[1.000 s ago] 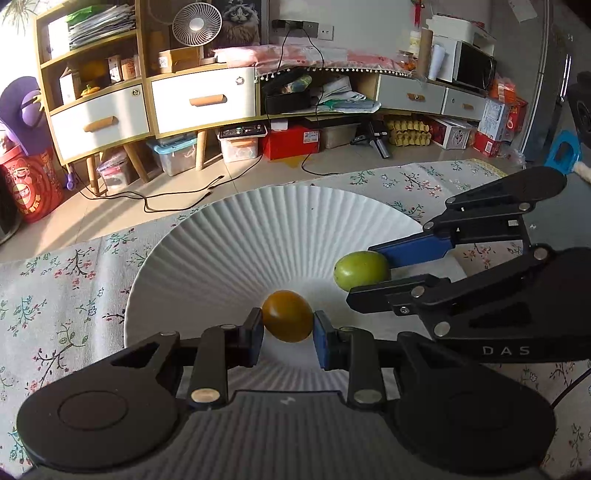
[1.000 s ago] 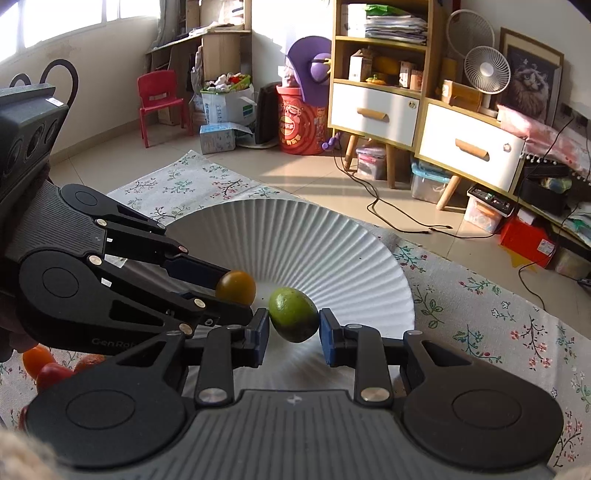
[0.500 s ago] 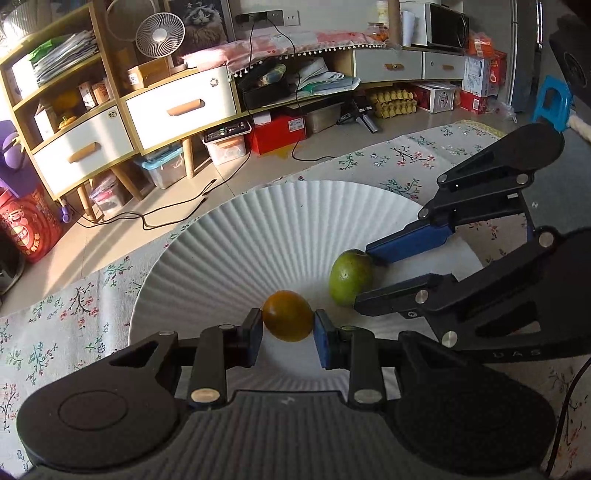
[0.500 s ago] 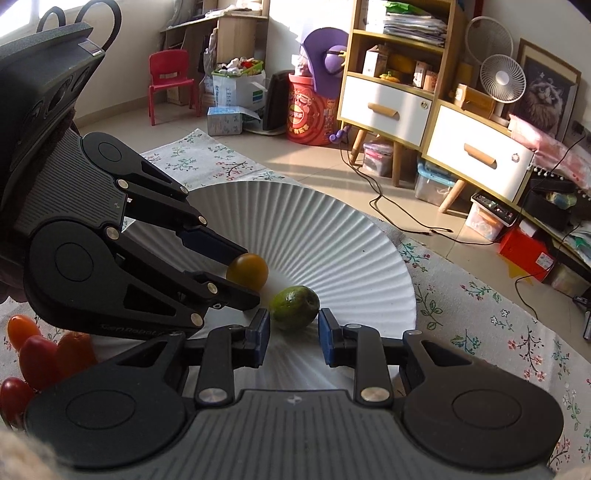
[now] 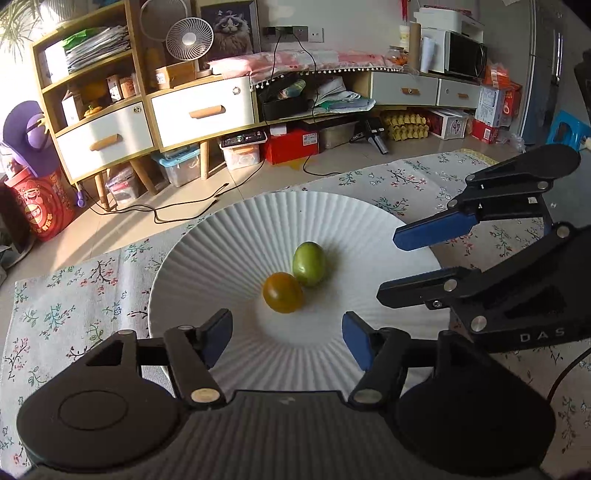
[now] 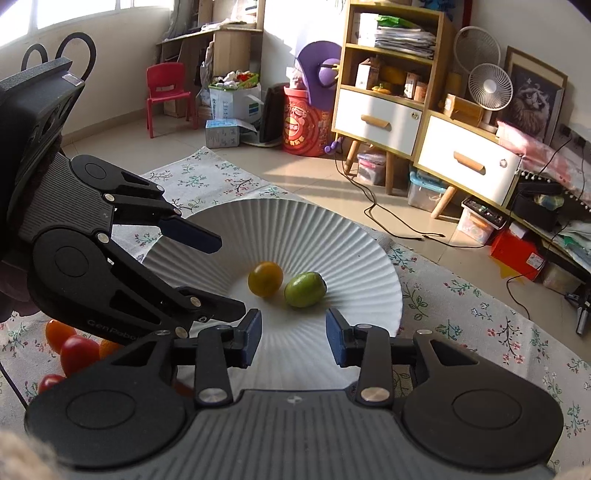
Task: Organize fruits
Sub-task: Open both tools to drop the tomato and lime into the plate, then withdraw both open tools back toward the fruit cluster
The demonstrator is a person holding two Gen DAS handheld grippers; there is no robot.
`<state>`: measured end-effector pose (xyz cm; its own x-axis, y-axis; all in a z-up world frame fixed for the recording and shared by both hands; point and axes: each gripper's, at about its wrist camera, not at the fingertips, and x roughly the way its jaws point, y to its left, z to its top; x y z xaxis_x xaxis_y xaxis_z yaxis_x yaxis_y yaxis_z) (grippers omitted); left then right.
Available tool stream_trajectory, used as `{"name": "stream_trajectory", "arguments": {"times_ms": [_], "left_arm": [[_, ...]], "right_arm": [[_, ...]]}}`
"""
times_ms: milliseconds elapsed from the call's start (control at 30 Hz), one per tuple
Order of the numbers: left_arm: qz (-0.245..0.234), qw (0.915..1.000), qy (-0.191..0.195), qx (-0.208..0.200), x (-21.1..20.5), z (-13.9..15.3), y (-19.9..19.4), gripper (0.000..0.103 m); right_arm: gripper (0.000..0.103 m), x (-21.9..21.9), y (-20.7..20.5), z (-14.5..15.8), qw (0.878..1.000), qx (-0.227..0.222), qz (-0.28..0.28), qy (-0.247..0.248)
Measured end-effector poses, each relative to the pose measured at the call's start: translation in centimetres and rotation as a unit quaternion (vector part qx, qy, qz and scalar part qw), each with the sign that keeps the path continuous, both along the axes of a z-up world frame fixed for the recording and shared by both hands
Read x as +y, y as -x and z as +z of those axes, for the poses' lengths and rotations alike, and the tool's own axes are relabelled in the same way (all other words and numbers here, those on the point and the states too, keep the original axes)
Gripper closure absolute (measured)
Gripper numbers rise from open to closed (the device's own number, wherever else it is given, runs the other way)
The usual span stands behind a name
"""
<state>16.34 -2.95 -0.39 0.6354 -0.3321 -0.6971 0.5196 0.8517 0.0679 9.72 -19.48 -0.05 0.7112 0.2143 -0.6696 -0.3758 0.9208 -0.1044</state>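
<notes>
- Resting side by side and touching in the middle of a white ribbed plate (image 5: 207, 258): an orange fruit (image 5: 283, 292) and a green fruit (image 5: 308, 263).
- Left gripper (image 5: 287, 338) just short of the orange fruit, fingers (image 5: 218, 334) having just been opening, now spread wide with nothing between them.
- Right gripper (image 6: 293, 338) just short of the green fruit, fingers (image 6: 251, 338) also just parted, narrower than the left pair, gripping nothing.
- Plate set on a pale cloth (image 5: 66, 295) printed with small flower sprigs, spread over a tiled floor (image 6: 295, 173).
- Small red and orange fruits (image 6: 74, 352) clustered on the cloth beside the plate, partly hidden behind the left gripper in the right wrist view.
- Behind the plate: a wooden cabinet (image 5: 107, 136) with white drawers and open shelves of papers and boxes, a white desk fan (image 5: 189, 38), a framed cat picture (image 5: 229, 27).
- Black cables (image 5: 177, 210) trailing over the floor, plastic bins and a red box under the cabinets.
- Farther off: a red child's chair (image 6: 166, 88), a red drum (image 6: 301, 125), a microwave (image 5: 463, 55), bright sun through the windows.
</notes>
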Motion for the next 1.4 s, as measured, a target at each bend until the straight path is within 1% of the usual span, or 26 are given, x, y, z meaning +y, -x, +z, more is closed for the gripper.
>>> {"name": "stream_trajectory", "arguments": {"times_ms": [67, 133, 200, 267, 333, 467, 500, 533, 633, 767, 833, 867, 933, 1000, 1233, 1400], "left_arm": [[0.004, 1.0000, 0.004, 0.003, 0.2, 0.3, 0.6, 0.034], [0.010, 0.9999, 0.005, 0.002, 0.4, 0.5, 1.2, 0.029], [0.020, 0.9998, 0.010, 0.001, 0.8, 0.8, 2.0, 0.021], [0.026, 0.9995, 0.015, 0.003, 1.1, 1.0, 2.7, 0.019], [0.032, 0.9993, 0.018, 0.005, 1.5, 1.1, 3.5, 0.017], [0.047, 0.9986, 0.025, -0.004, 2.2, 1.5, 5.0, 0.009], [0.051, 0.9983, 0.027, -0.006, 2.3, 1.7, 5.4, 0.008], [0.054, 0.9981, 0.027, -0.007, 2.4, 1.7, 5.7, 0.007], [0.061, 0.9978, 0.025, -0.009, 2.6, 1.9, 6.9, 0.006], [0.070, 0.9973, 0.020, -0.013, 2.8, 2.0, 8.3, 0.003], [0.076, 0.9970, 0.015, -0.011, 2.9, 1.9, 8.7, 0.003], [0.079, 0.9968, 0.011, -0.008, 2.9, 1.8, 8.9, 0.003], [0.085, 0.9964, 0.007, -0.003, 3.1, 1.6, 9.3, 0.003], [0.092, 0.9958, 0.003, 0.003, 3.4, 1.2, 9.6, 0.003], [0.117, 0.9929, 0.010, 0.019, 5.4, -0.5, 11.1, 0.003], [0.125, 0.9919, 0.007, 0.021, 6.6, -1.7, 11.9, 0.003]], "right_arm": [[0.061, 0.0, 0.5, 0.2, 1.000, 0.000, -0.006, -0.011], [0.056, 0.2, 1.2, 0.5, 1.000, 0.000, -0.008, -0.021], [0.052, 0.4, 1.8, 0.7, 1.000, 0.000, -0.009, -0.021], [0.049, 0.7, 2.4, 0.9, 1.000, -0.001, -0.008, -0.018], [0.045, 0.9, 2.9, 1.0, 1.000, -0.001, -0.011, -0.017], [0.040, 1.0, 3.9, 1.4, 0.999, -0.001, -0.029, -0.026], [0.036, 1.1, 4.1, 1.5, 0.999, -0.001, -0.034, -0.028], [0.033, 1.1, 4.4, 1.5, 0.999, -0.001, -0.041, -0.031], [0.030, 1.2, 4.9, 1.6, 0.998, 0.002, -0.057, -0.037], [0.023, 1.3, 5.8, 1.4, 0.996, 0.009, -0.082, -0.037], [0.016, 1.3, 6.1, 1.3, 0.995, 0.012, -0.093, -0.039], [0.015, 1.4, 6.4, 1.4, 0.994, 0.012, -0.098, -0.041], [0.008, 1.7, 7.2, 1.2, 0.993, 0.014, -0.104, -0.044], [0.005, 1.9, 7.6, 1.1, 0.993, 0.016, -0.111, -0.044], [0.001, 2.8, 9.1, 0.0, 0.992, 0.016, -0.117, -0.039], [0.001, 3.3, 9.7, -1.4, 0.993, 0.016, -0.113, -0.039]]}}
